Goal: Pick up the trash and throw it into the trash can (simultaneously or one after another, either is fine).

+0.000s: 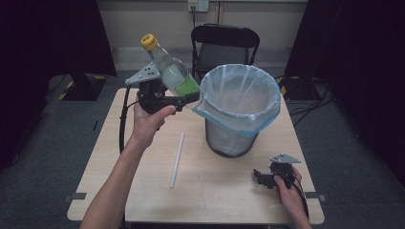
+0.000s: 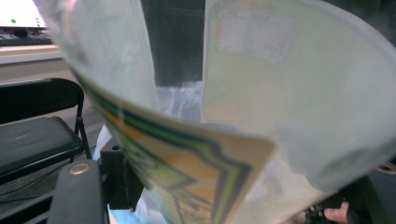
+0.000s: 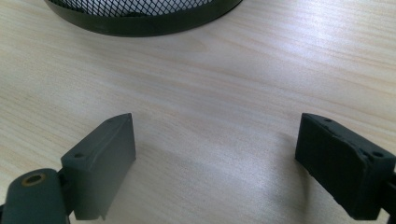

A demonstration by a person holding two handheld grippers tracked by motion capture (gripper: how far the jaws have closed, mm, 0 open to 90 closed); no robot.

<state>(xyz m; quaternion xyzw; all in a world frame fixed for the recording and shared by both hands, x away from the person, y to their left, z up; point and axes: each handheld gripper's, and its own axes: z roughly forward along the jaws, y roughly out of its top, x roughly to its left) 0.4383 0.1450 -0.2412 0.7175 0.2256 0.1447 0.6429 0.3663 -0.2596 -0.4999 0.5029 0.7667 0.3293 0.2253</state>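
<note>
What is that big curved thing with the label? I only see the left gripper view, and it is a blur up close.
Observer: A clear plastic bottle with a yellow cap, clamped in the left gripper and tilted, cap up and away from the bin.
Operator: Which bin?
Observer: A black mesh wastebasket with a plastic liner, standing on the table just beside the bottle's base.
Operator: And the other hand?
Observer: It rests the right gripper low at the table's near right corner, jaws open with nothing between them.
Operator: Anything else there?
Observer: A white straw lying on the table.
</note>
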